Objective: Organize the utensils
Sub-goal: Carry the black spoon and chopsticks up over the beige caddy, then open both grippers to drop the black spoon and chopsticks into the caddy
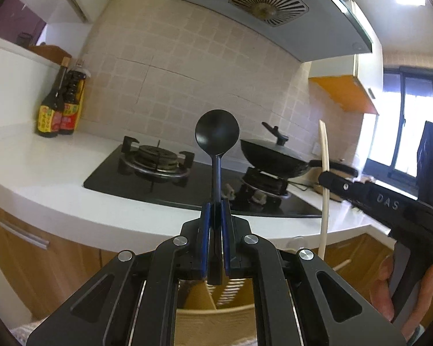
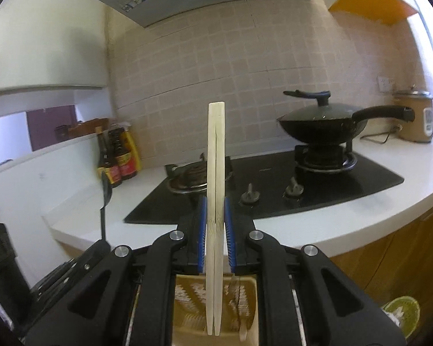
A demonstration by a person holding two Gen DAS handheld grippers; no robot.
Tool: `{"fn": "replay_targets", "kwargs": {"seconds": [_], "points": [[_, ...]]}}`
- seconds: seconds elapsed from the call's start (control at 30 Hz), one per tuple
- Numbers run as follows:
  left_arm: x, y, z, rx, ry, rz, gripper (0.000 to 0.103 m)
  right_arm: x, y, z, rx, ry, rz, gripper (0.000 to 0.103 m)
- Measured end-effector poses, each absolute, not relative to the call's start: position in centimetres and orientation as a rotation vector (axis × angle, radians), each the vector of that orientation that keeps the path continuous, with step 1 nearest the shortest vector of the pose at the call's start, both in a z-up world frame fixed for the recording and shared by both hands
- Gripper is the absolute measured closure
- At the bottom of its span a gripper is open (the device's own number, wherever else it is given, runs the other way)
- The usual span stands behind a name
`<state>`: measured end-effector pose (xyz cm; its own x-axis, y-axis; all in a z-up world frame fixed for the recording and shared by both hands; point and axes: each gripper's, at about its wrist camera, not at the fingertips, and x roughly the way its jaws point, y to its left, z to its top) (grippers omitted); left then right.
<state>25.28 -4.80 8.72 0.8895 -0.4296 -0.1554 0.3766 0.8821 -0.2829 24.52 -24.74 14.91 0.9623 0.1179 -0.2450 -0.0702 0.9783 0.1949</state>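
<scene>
Clamped in the left gripper [image 1: 215,210] was one black spoon [image 1: 217,135], its handle pinched between the blue pads and its bowl standing upright, well above the white countertop [image 1: 43,167]; the right gripper [image 2: 215,216] was clenched likewise on a pair of pale chopsticks [image 2: 215,155], the two sticks lying flush together and pointing up. Below both grippers sat a beige slotted utensil holder [image 2: 245,302], which the lower ends of the chopsticks overlapped in the right wrist view — whether they were inside it or only in front of it could not be told. Judged from that, the step in hand was carrying each utensil between holder and counter, and doing it well would mean keeping both grips firm and both utensils upright, holding the two grippers apart so spoon and chopsticks did not knock together, and steering clear of the gas hob [image 2: 274,184] and the lidded wok [image 2: 320,121] with its long handle. By count: one spoon, two chopsticks, one holder, two burners, two hob knobs, one wok, and two sauce bottles [image 1: 59,106] plainly seen by the wall — the right wrist view hinted at a third, yellow-labelled one behind them.
</scene>
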Motion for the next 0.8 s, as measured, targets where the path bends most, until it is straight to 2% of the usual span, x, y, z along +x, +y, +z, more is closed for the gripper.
{"fn": "replay_targets", "kwargs": {"seconds": [0.23, 0.67, 0.7, 0.8], "points": [[26.1, -6.2, 6.9, -0.183, 0.203, -0.356, 0.097, 25.3, -24.0, 12.8, 0.138, 0.198, -0.005, 0.093], [25.6, -5.5, 4.8, -0.182, 0.194, -0.341, 0.097, 24.8, -23.7, 10.8, 0.111, 0.241, -0.003, 0.092], [25.5, -5.4, 4.7, -0.185, 0.199, -0.338, 0.096, 24.6, -23.8, 10.6, 0.113, 0.253, 0.005, 0.092], [25.0, -4.9, 4.4, -0.193, 0.216, -0.334, 0.084, 24.1, -24.2, 10.4, 0.128, 0.281, 0.022, 0.091]]}}
